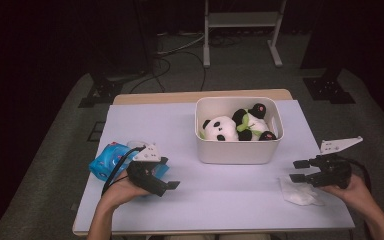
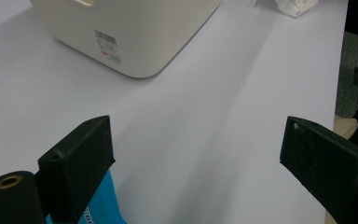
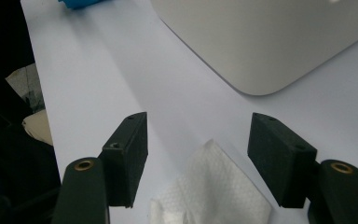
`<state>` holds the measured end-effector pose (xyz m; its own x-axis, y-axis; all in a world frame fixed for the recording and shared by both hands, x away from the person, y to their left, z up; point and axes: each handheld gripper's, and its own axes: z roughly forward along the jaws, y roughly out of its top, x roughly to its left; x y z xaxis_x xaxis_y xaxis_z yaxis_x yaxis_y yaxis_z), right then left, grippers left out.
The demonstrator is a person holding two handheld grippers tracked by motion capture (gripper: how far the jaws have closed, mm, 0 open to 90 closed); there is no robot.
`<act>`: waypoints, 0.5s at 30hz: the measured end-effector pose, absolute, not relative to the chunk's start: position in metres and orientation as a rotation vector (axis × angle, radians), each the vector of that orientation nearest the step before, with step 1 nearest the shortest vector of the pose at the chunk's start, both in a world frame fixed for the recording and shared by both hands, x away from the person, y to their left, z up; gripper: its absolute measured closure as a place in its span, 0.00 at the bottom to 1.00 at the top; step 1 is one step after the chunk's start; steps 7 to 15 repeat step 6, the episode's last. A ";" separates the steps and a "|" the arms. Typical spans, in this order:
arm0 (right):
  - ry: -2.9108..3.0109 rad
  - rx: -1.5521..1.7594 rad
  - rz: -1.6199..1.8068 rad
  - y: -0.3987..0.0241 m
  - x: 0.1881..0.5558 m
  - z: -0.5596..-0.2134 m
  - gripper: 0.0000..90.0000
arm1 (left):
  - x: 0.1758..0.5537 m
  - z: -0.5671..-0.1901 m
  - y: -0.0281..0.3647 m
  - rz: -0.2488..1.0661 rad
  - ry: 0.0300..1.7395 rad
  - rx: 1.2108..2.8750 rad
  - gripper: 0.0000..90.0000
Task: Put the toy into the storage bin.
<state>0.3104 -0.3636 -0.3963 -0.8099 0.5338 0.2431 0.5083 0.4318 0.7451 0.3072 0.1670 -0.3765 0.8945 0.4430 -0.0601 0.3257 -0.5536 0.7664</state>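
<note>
Now the right gripper [image 1: 300,170] hangs spread just over the tissue [image 1: 300,194] (crumpled, white), which lies between and below its jaws. Likewise wide open, the left gripper [image 1: 169,174] has the blue pack [image 1: 109,159] just behind it, the bin [image 1: 237,150] ahead.

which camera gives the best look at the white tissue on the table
The right gripper view: the white tissue lies close between that gripper's open jaws, its dimpled texture clear. The high view shows it small beside the right gripper; the left gripper view catches a corner at the top edge.
</note>
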 end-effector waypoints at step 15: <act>2.625 0.975 1.365 -0.366 0.307 -0.399 0.40 | 0.307 -0.377 0.166 0.174 0.546 2.208 0.10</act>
